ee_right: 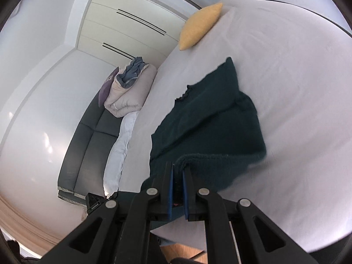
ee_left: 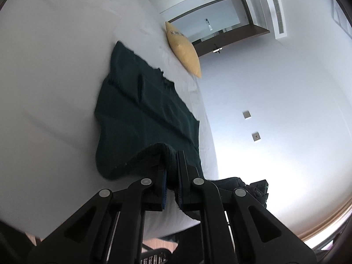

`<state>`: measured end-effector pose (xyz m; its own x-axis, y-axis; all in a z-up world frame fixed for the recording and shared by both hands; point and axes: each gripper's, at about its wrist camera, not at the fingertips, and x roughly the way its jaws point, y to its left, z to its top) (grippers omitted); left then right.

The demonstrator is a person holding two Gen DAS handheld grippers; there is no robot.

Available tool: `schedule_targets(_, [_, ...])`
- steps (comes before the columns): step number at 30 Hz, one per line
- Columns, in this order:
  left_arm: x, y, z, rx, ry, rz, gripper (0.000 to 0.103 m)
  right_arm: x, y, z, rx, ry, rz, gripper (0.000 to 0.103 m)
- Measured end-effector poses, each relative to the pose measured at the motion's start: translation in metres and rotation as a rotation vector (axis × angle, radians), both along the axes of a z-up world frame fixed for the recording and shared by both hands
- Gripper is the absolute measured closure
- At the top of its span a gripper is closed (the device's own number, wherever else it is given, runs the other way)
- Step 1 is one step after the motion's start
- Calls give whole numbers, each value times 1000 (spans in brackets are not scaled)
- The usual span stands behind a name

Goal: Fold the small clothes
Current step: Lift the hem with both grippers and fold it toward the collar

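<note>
Dark green knitted garment (ee_left: 143,110) lay spread on the white bed (ee_left: 55,66), its near hem lifted off the sheet by both grippers. Nearest the left wrist camera, the left gripper (ee_left: 171,165) was clenched on one part of that hem, the knit bunched between its blue-lined fingers (ee_left: 163,184). In the right wrist view, the right gripper (ee_right: 178,171) was likewise clamped on the hem, a fold of the dark fabric pinched between its pads. From the raised edge the garment sloped down onto the bed, the rest of it lying flat with a frilled edge (ee_right: 183,94) showing on its far side. Beyond it, near the far edge of the bed, a yellow cushion (ee_right: 200,26) rested on the sheet, well apart from the garment. Beside the bed stood a dark sofa (ee_right: 88,145) with a rolled grey duvet (ee_right: 129,90) piled on it, and white wardrobe doors (ee_right: 132,22) stood behind.
</note>
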<state>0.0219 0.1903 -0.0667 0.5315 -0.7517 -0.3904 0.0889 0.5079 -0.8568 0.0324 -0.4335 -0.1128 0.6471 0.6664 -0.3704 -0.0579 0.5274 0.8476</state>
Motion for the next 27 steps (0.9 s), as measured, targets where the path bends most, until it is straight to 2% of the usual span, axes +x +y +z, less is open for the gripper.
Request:
schedule_targets(7, [57,-5,19,25,-15,9,97,56,0,5,-5,4,-17,94])
schedule_targets(13, [118,-9,23,22,-11,35,97,109,0,3,-1,20,-40,94])
schedule_targets(22, [214,-16,14,46,27,67,97,186,-6,-14,-5,52,-90,94])
schedule_targets(27, [257,-22,2,68,45,79,97,220,-5,-20,-72,60,-108,94])
